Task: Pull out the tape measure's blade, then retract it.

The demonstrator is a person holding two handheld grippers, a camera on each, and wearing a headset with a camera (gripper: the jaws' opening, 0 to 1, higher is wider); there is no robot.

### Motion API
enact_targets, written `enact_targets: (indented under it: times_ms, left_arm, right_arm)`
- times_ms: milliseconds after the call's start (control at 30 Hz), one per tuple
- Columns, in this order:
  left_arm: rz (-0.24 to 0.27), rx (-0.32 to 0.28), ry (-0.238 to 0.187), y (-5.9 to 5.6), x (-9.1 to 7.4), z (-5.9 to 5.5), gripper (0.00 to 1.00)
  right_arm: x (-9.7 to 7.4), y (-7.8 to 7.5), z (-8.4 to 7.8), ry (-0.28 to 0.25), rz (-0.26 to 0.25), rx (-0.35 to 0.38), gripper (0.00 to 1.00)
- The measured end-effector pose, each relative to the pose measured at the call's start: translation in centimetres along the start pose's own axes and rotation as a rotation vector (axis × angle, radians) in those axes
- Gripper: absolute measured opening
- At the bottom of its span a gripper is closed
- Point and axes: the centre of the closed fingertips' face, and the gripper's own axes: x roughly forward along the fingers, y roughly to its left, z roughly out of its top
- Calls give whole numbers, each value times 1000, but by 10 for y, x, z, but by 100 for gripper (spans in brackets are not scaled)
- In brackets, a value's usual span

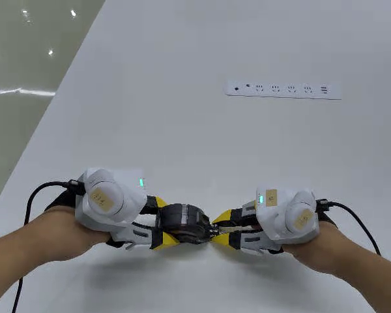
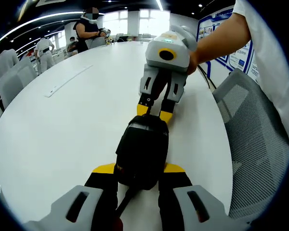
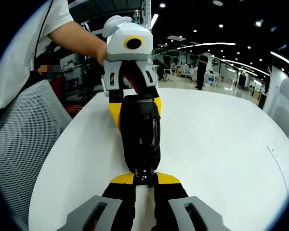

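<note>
Black rubber-cased tape measure (image 1: 182, 223) on white tabletop (image 1: 182, 130) — left gripper (image 1: 161, 222) fingers clamp its body. Opposite, right gripper (image 1: 221, 227) fingers pinch blade tip (image 3: 144, 174). White power strip (image 1: 283, 89) well beyond fingertips — grey mesh chair (image 2: 255, 144) beside table.

Compact black tape measure (image 1: 182, 223), unextended

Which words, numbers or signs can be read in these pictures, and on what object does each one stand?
No text can be read with certainty.
Stickers on the left gripper and the right gripper: dark marks, too small to read.
Power strip: small markings, blurred.
Blue wall posters: print too small to read.
Tape measure: no readable print.
</note>
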Motion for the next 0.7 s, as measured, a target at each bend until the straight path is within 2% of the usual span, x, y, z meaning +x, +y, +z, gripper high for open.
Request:
enact_targets:
  times_ms: [367, 700]
  left_arm:
    - [-3, 10, -6, 0, 0, 0, 26]
    - [-6, 15, -4, 0, 0, 1, 26]
  right_arm:
    - [-5, 0, -5, 39, 4, -7, 10]
    - [-21, -2, -17, 73, -7, 1, 9]
